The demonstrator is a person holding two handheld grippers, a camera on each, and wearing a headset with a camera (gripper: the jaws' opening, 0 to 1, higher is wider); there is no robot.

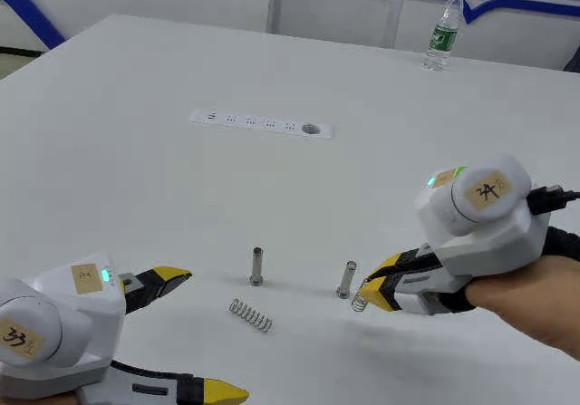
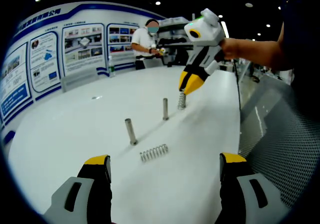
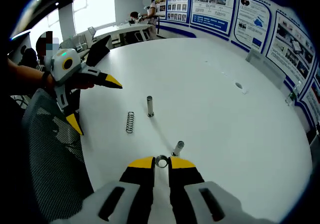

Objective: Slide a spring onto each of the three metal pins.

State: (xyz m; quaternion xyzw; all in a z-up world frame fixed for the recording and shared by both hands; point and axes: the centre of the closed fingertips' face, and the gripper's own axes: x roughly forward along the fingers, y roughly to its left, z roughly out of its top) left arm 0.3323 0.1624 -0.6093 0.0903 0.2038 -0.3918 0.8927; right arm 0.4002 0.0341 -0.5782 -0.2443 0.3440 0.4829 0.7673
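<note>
L gripper (image 1: pixel 216 332) sat low at near-left, jaws spread wide, nothing btwn them. R gripper (image 1: pixel 370 293) pointed down-left, jaws pinched on spring (image 1: pixel 359 303).

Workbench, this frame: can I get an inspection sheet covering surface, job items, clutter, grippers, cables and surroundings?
Surface: white table, no marks seen.
Job's things: pin A and pin B stand upright, both bare. A loose spring lies on the table in front of them. A held spring is beside pin B.
Clutter: power strip mid-table; water bottle near the far edge.
Grippers: left gripper open, holding nothing; right gripper shut on the held spring.
Cables: black lead at the right gripper's body.
Surroundings: chair back beyond the table; wall posters; a person standing far off.
</note>
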